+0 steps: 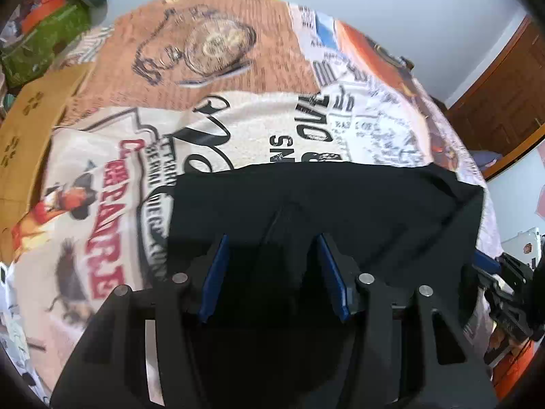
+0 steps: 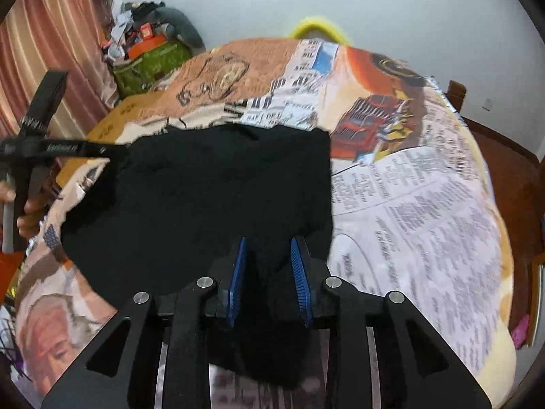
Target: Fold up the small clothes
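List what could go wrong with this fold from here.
1. The black garment lies on a soft printed blanket; either claw closing low could pinch blanket along with cloth.
2. Black fabric against black claws hides the edges, so the right claw may miss the hem.

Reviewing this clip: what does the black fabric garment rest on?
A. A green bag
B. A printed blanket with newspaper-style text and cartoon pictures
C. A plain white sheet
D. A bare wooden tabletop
B: in both wrist views the black fabric garment lies spread on the printed blanket, whose newspaper-style text and cartoon pictures show around its edges.
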Demonstrator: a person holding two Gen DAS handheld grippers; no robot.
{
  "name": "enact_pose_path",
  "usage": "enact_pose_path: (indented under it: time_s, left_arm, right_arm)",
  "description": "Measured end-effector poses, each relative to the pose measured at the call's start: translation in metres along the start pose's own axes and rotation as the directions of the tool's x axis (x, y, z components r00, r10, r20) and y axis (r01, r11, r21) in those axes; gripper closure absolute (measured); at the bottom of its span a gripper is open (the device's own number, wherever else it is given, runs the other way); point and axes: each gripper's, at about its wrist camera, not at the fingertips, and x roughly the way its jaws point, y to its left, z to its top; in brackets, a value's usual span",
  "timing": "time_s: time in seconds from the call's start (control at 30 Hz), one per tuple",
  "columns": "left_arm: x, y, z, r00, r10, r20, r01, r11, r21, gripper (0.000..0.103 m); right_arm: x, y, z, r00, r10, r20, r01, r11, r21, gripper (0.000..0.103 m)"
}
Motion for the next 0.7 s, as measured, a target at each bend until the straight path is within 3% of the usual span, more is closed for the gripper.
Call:
enact_pose_path:
  time_s: [0.03, 0.07, 0.2, 0.33, 0.4, 0.53, 0.6, 0.7]
  left_arm:
    - [0.005, 0.000, 0.001, 1.000, 0.001, 0.001, -0.001, 1.000, 0.003, 0.062]
    - [0.009, -0.002, 0.001, 1.000, 0.000, 0.020, 0.000, 1.000, 0.022, 0.093]
    - [-0.004, -0.004, -0.004, 0.992, 0.019, 0.124, -0.026, 0.998, 0.053, 0.094]
    - [-0.009, 0.001, -0.002, 0.986, 0.085, 0.145, -0.092, 0.995, 0.047, 0.093]
    - [-0.002, 0.004, -0.001, 0.987, 0.118, 0.112, -0.124, 0.991, 0.051, 0.092]
    - [-0.007, 0.009, -0.001, 0.989, 0.116, 0.088, -0.119, 0.993, 0.025, 0.085]
    - [-0.023, 0.012, -0.003, 0.987, 0.116, 0.109, -0.118, 0.993, 0.007, 0.067]
    - [-0.051, 0.015, -0.009, 0.980, 0.125, 0.154, -0.129, 0.991, 0.021, 0.045]
  right_arm:
    - [0.004, 0.000, -0.002, 1.000, 0.003, -0.007, -0.003, 1.000, 0.000, 0.078]
    - [0.007, -0.002, -0.002, 1.000, 0.008, -0.008, -0.008, 1.000, 0.002, 0.078]
    - [0.008, -0.008, -0.008, 0.999, 0.042, -0.001, -0.042, 0.999, 0.027, 0.078]
    - [0.008, -0.007, -0.009, 0.999, 0.043, -0.007, -0.043, 0.999, 0.028, 0.078]
    - [0.009, -0.004, -0.009, 0.999, 0.031, -0.008, -0.031, 0.999, 0.015, 0.078]
    - [0.008, -0.001, -0.008, 1.000, 0.015, -0.013, -0.014, 1.000, 0.018, 0.078]
    - [0.005, 0.000, -0.007, 1.000, 0.011, -0.024, -0.011, 1.000, 0.028, 0.078]
    - [-0.003, -0.002, -0.005, 1.000, 0.012, -0.026, -0.011, 0.999, 0.040, 0.069]
